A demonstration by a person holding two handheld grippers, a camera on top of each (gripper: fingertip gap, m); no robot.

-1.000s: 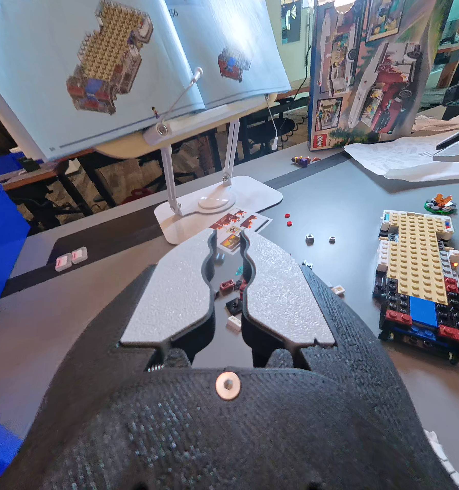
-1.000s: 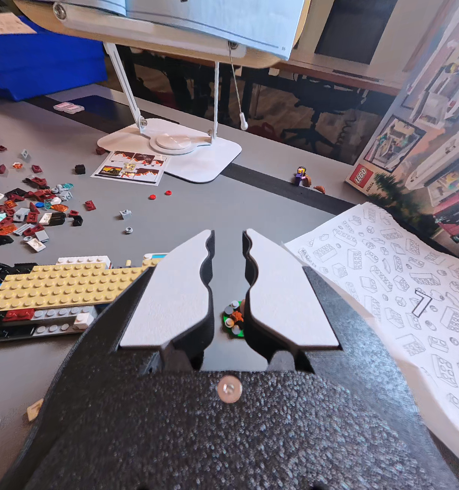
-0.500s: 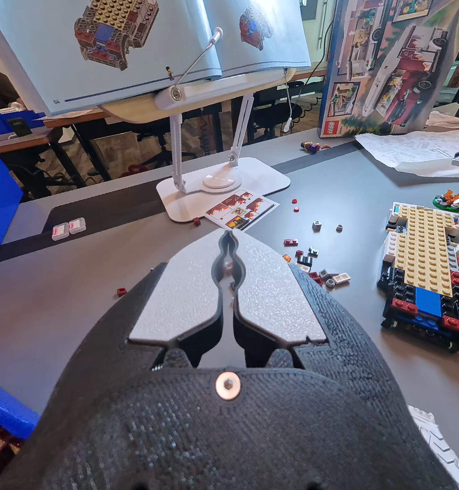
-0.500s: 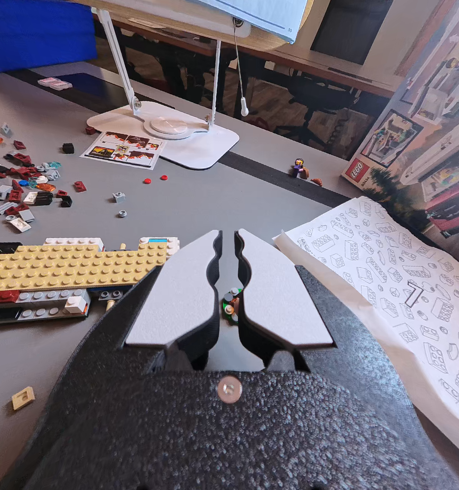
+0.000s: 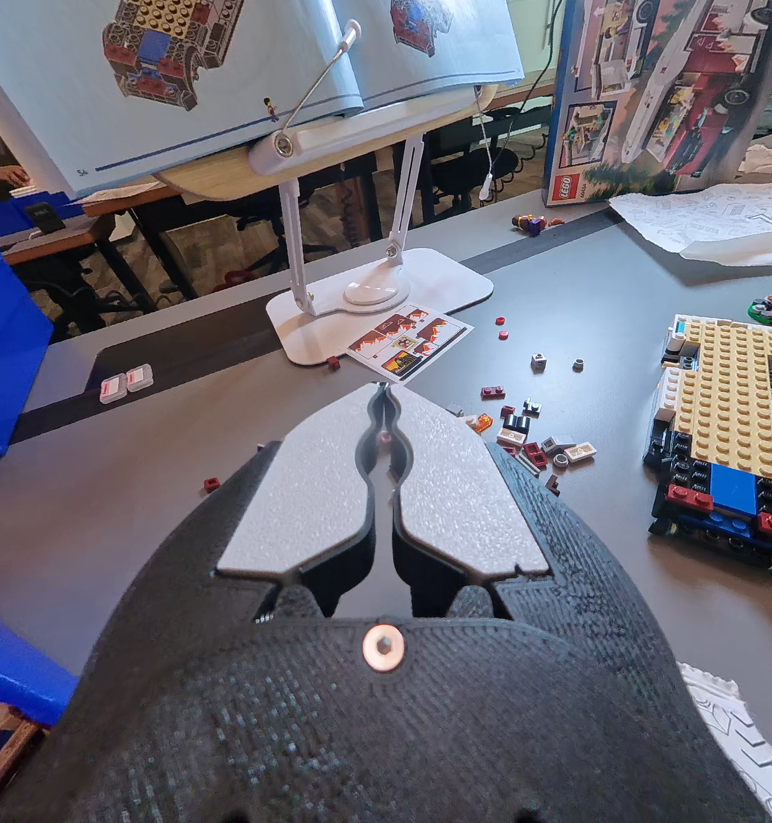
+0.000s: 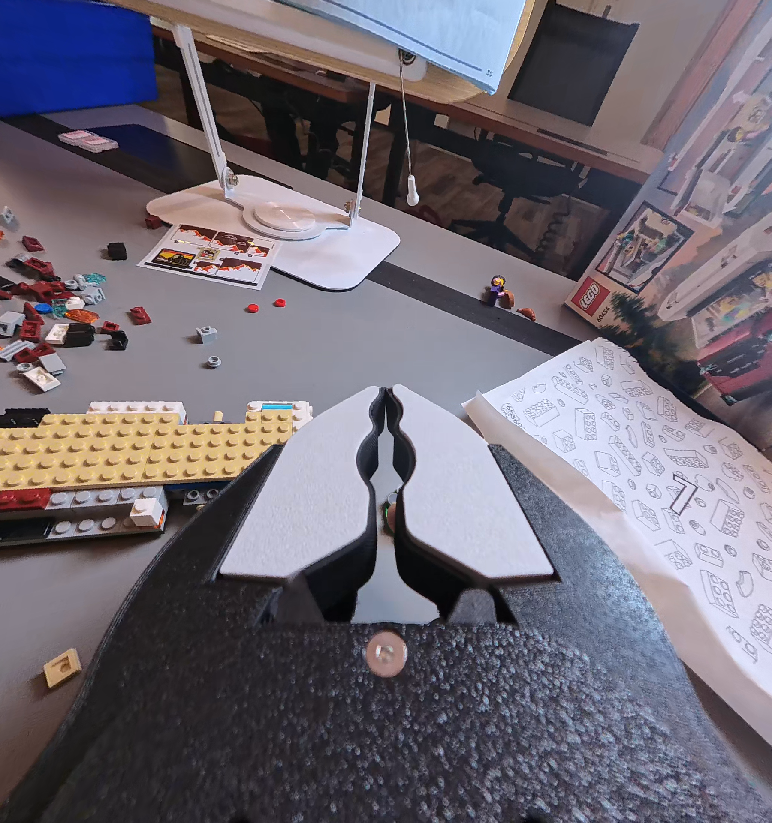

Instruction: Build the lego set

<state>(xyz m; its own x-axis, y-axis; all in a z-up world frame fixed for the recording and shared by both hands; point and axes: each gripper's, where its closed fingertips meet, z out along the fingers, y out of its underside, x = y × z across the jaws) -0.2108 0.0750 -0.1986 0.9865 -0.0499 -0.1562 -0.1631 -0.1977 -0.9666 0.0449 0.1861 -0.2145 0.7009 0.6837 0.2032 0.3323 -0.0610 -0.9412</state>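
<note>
**Two closed grippers over a brick-strewn table**

Left gripper and right gripper have jaws closed, tips meeting, holding nothing visible. One tan-topped brick model, two red round studs, one sticker sheet, one book stand, grey table, office behind.

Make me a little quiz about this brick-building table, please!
1. True or false: the tan studded brick model lies flat on the grey table.
2. What touches the white book stand's flat base? A) a printed flame-patterned sticker sheet B) a banana C) a cup
3. How many small round red studs lie just beside that sheet?

Key: 1 true; 2 A; 3 two.
</note>
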